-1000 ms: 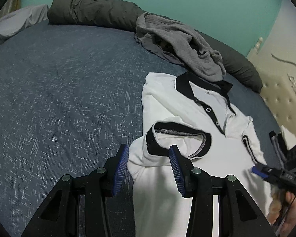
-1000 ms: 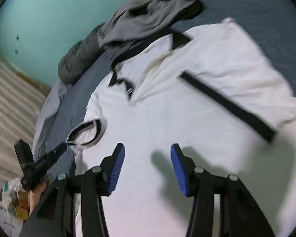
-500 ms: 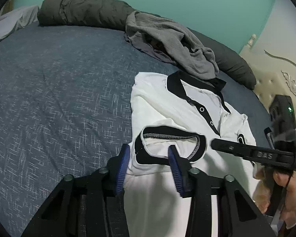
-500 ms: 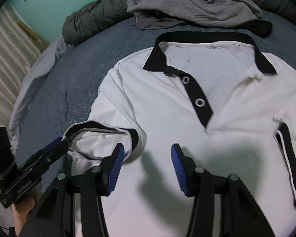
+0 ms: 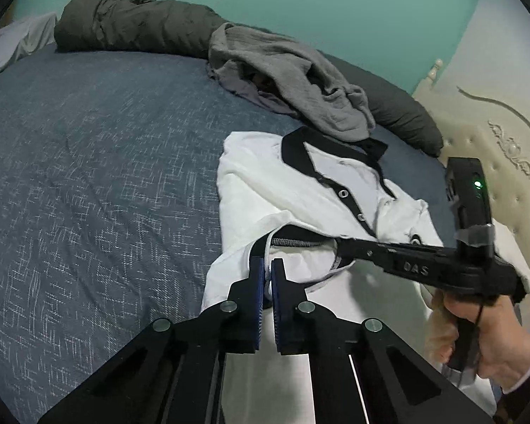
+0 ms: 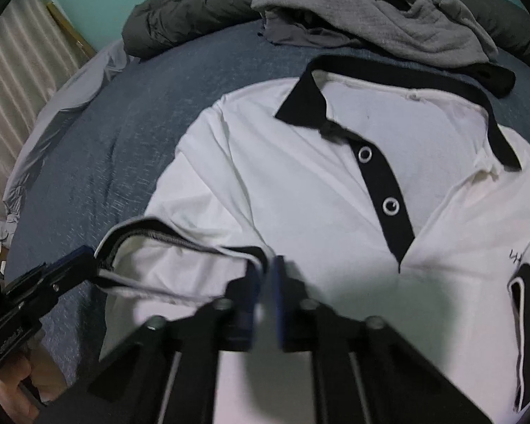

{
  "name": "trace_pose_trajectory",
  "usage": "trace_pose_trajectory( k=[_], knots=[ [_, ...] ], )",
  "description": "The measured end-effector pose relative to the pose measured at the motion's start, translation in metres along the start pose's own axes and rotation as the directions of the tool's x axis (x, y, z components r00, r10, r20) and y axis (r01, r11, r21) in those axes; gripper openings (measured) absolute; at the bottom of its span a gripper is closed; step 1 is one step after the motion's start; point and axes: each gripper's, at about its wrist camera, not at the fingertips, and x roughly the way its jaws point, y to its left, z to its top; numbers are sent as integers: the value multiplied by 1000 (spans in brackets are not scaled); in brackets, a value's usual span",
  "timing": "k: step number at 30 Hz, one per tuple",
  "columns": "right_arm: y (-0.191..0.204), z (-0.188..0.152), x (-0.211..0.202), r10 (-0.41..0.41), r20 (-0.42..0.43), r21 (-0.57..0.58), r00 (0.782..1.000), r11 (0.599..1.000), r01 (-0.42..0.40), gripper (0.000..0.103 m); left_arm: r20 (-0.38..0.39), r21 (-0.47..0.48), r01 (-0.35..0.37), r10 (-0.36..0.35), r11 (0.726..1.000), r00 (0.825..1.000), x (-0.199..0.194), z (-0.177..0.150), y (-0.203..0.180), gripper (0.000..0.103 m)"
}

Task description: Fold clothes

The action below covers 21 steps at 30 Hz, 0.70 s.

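Clamping down on opposite ends of a black-trimmed sleeve cuff [image 5: 302, 242], both grippers have just finished closing, a change from a second ago, when each stood spread above the cloth. The left gripper [image 5: 268, 284] now has its blue pads pressed almost together with a sliver of the cuff's white edge pinched between them, at the outer end of the sleeve opening. The right gripper [image 6: 266, 282], which swung in across the shirt during that second, has its pads closed on the cuff's inner end, where the black band meets the shirt body; that view is blurred at the jaws, but cloth runs straight into them. With both ends of the cuff held, the sleeve fold appears ready to begin: the likely next move is to lift the sleeve and carry it across the chest, and neither pinch looks deep, so a corner could slip free.

The white polo shirt [image 6: 300, 183] lies face up on the blue-grey bedspread [image 5: 88, 176], directly ahead of both sets of fingers, its black button placket [image 6: 385, 190] and collar [image 6: 304, 102] pointing away from the person. A hand [image 5: 491, 339] grips the right tool's handle at the shirt's far side. Beyond the collar, a crumpled grey garment [image 5: 293, 81] waits its turn, overlapping the collar's far edge, with a dark rolled duvet [image 5: 134, 23] against the teal wall [image 5: 335, 7].
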Motion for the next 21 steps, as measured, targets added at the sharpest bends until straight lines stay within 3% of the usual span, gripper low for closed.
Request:
trace_pose_trajectory(
  k=[4, 8, 11, 14, 16, 18, 19, 21],
  knots=[
    [-5, 6, -14, 5, 47, 2, 999, 1000, -5, 2, 8, 27, 28, -28, 999, 1000, -10, -2, -12, 4],
    [-10, 11, -24, -10, 71, -20, 997, 1000, 11, 2, -47, 29, 79, -77, 996, 996, -4, -12, -22, 4],
    [-18, 8, -22, -18, 55, -11, 998, 1000, 19, 2, -107, 36, 104, -100, 994, 989, 7, -20, -28, 4],
    [-24, 4, -19, -19, 33, -11, 999, 1000, 19, 2, -112, 3, 107, -106, 994, 988, 7, -21, -21, 6],
    [-27, 2, -18, -15, 19, -10, 1000, 1000, 15, 2, -94, -38, 134, -137, 990, 986, 1, -18, -14, 14],
    [-31, 2, -19, -20, 15, -2, 1000, 1000, 20, 2, -67, -64, 111, -116, 992, 991, -5, -16, -4, 29],
    [-33, 2, -20, -24, 13, 3, 1000, 1000, 24, 3, -53, -77, 96, -101, 992, 993, -8, -15, 1, 30],
    [-37, 2, -24, -34, 17, 29, 999, 999, 34, 18, -53, -122, 45, -52, 991, 997, -9, -14, 16, 30]
  ],
)
